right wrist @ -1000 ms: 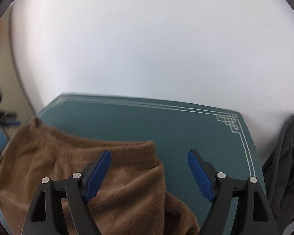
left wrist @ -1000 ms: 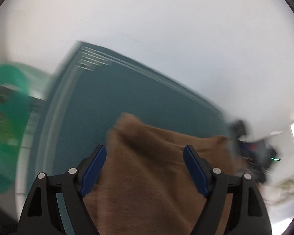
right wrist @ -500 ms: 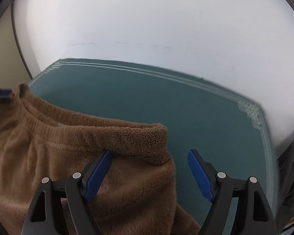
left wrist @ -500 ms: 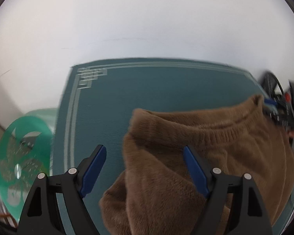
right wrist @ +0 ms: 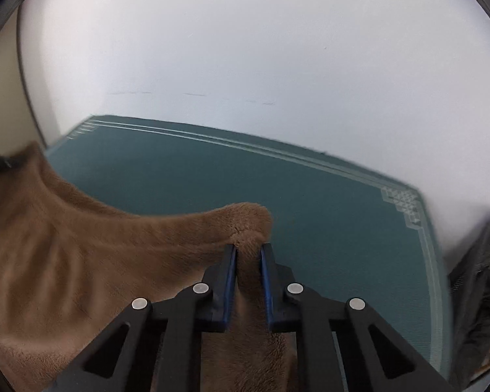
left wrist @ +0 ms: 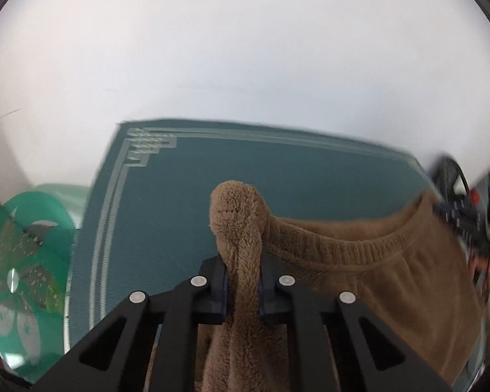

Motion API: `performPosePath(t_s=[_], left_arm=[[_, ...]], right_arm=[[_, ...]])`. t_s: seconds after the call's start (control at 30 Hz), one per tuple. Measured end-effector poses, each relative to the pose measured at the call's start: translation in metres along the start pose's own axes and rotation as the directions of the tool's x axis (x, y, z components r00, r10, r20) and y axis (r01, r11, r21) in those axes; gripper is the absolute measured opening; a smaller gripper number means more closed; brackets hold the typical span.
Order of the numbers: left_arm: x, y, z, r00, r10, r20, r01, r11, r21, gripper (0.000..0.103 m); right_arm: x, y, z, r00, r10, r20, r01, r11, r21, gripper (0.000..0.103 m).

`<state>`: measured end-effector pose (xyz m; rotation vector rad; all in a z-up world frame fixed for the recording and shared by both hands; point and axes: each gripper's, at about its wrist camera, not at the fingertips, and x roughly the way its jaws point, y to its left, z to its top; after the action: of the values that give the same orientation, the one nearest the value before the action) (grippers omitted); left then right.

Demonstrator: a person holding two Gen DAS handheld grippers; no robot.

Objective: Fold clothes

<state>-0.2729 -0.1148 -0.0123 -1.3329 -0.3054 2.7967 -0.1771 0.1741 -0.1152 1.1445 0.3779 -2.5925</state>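
Left tongs point(left wrist: 241, 289) pinch corner of fuzzy brown fleece garment point(left wrist: 369, 281). Right tongs point(right wrist: 249, 289) closing on other corner. Garment hangs between tongs, over green mat point(right wrist: 326, 215). Lift both corners evenly, keep edge straight.

The garment point(left wrist: 359, 281) lies on the mat point(left wrist: 310, 179), a disc point(left wrist: 26, 261) off the mat's left edge.
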Motion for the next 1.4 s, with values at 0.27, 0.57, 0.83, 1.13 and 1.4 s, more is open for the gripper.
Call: performPosePath(t_s=[0.27, 0.57, 0.83, 1.13, 1.4], left_arm=[[0.046, -0.018, -0.022, 0.974, 0.207, -0.091, -0.196, 0.974, 0.115, 0.024], [-0.019, 0.0, -0.029, 0.96, 0.28, -0.029, -0.277, 0.958, 0.071, 0.069], [-0.068, -0.015, -0.067, 0.985, 0.172, 0.029, -0.173, 0.983, 0.064, 0.077], [-0.041, -0.031, -0.106, 0.969, 0.249, 0.002, -0.247, 0.958, 0.145, 0.084], [-0.044, 0.012, -0.112, 0.969, 0.246, -0.007, -0.247, 0.969, -0.005, 0.099]], right_arm=[[0.026, 0.004, -0.011, 0.988, -0.098, -0.121, 0.093, 0.994, -0.05, 0.016], [-0.002, -0.005, -0.017, 0.991, -0.107, -0.086, 0.103, 0.994, -0.044, 0.017], [-0.097, 0.009, -0.027, 0.998, -0.033, 0.047, 0.034, 0.999, -0.021, 0.084], [-0.081, 0.06, -0.078, 0.995, 0.04, -0.091, -0.052, 0.99, -0.13, 0.087], [-0.052, 0.028, -0.1, 0.985, 0.084, -0.149, -0.085, 0.996, -0.003, 0.101]])
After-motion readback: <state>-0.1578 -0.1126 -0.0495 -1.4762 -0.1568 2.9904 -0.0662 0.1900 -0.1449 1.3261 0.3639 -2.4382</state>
